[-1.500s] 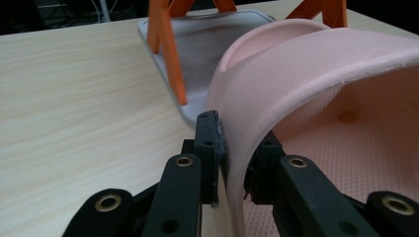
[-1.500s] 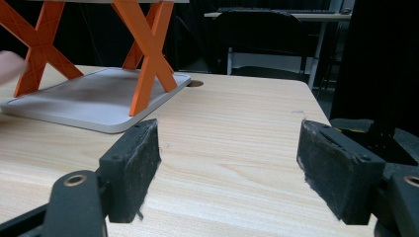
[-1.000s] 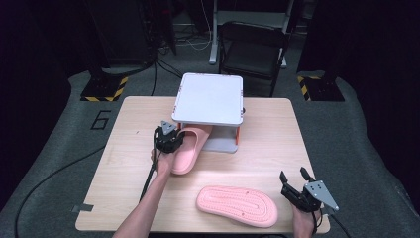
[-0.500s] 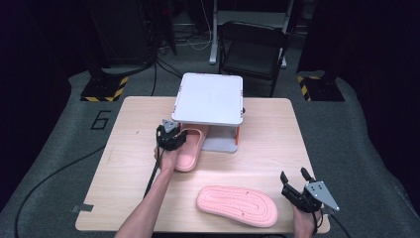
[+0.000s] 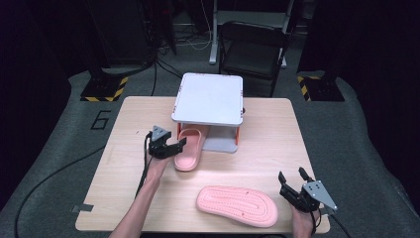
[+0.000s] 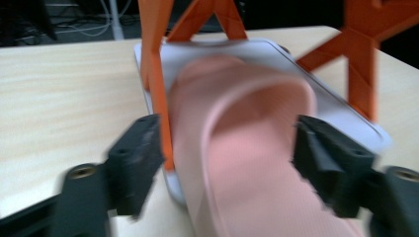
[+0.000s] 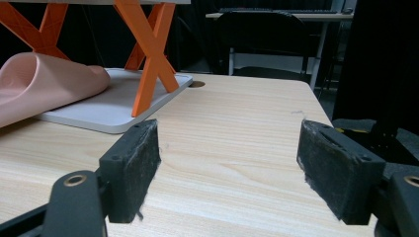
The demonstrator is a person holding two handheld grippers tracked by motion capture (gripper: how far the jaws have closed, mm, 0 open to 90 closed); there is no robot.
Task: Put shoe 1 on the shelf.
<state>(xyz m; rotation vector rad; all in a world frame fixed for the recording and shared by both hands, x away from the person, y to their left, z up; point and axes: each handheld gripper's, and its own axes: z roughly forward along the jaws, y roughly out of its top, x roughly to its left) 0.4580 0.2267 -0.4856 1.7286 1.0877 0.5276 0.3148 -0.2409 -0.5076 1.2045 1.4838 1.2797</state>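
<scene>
**Inspector A:** Starting nearest. The right gripper (image 5: pixel 292 184) is sitting at the near right corner of the table (image 5: pixel 267 134), its fingers (image 7: pixel 133 168) standing wide apart with only bare wood between them. Just to its left, the second pink slipper (image 5: pixel 236 205) is lying sole-up near the front edge, touched by nothing.

**Inspector B:** And the left side?

**Inspector A:** The left gripper (image 5: pixel 171 147) is holding position at the heel of the first pink slipper (image 5: pixel 189 150). Its jaws have just been opening; in the left gripper view the fingers (image 6: pixel 136 160) are flanking the slipper without pressing on it, so I am judging that slipper released.

**Inspector B:** Where is it resting?

**Inspector A:** Toe end is lying on the lower tray of the small shoe rack (image 5: pixel 208 98), between the orange cross-braced legs (image 7: pixel 148 54) and under the white top; the heel is projecting out over the table.

**Inspector B:** Progress, then?

**Inspector A:** About half, in my judgement. One slipper is sitting in the rack, perhaps needing a further push; the other is waiting to be picked up and stowed beside it.

**Inspector B:** Surface and surroundings?

**Inspector A:** Pale wood-grain table, with a small hole showing behind the rack. Grey carpet is lying beneath, marked with a numeral. Farther back, a black chair (image 5: pixel 255 49), hazard-striped stand bases and floor cables are sitting in a dim room.
</scene>
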